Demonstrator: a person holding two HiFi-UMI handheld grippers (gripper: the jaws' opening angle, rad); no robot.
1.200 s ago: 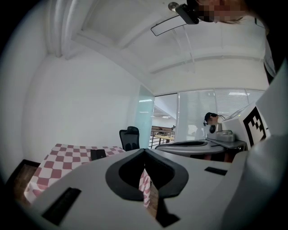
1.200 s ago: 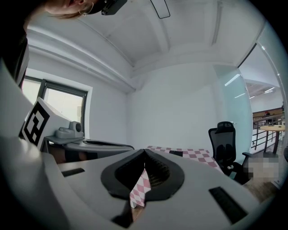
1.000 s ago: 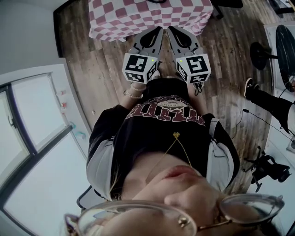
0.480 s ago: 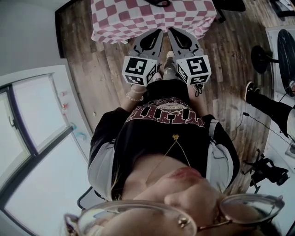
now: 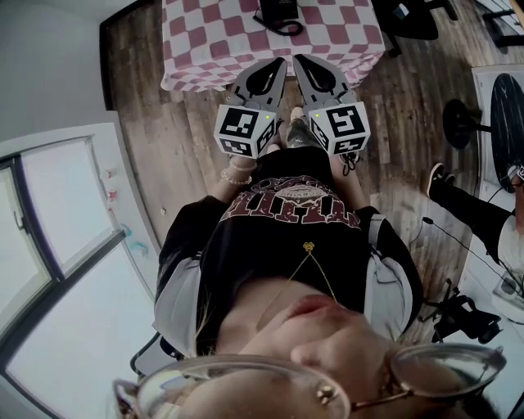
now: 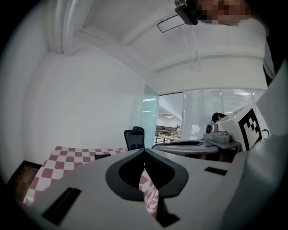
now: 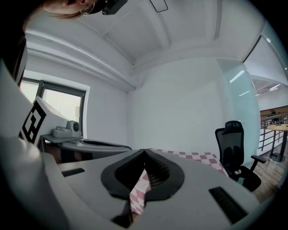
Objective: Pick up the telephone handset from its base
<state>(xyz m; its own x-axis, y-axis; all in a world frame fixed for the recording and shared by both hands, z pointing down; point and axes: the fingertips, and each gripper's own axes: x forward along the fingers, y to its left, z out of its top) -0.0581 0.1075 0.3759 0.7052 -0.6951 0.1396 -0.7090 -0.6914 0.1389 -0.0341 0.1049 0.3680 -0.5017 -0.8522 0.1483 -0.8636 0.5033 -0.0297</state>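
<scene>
A black telephone (image 5: 278, 11) with its cord lies on a table under a pink-and-white checked cloth (image 5: 213, 41) at the top of the head view. My left gripper (image 5: 282, 60) and right gripper (image 5: 296, 57) are held side by side at waist height, tips just short of the table's near edge, well apart from the phone. Both point roughly level toward the table. The left gripper (image 6: 144, 150) has its jaws pressed together with nothing between them. The right gripper (image 7: 144, 151) is shut and empty too. Only checked cloth shows past each pair of jaws.
A black office chair (image 7: 234, 150) stands to the right of the table, also seen as the chair (image 6: 134, 137) behind it. Another person's leg (image 5: 471, 196) and a round black stand base (image 5: 460, 123) are at the right on the wooden floor. A glass partition (image 5: 65, 213) runs along the left.
Both grippers have moved forward together toward the table. The table has come lower in the head view, and the black telephone now shows on it.
</scene>
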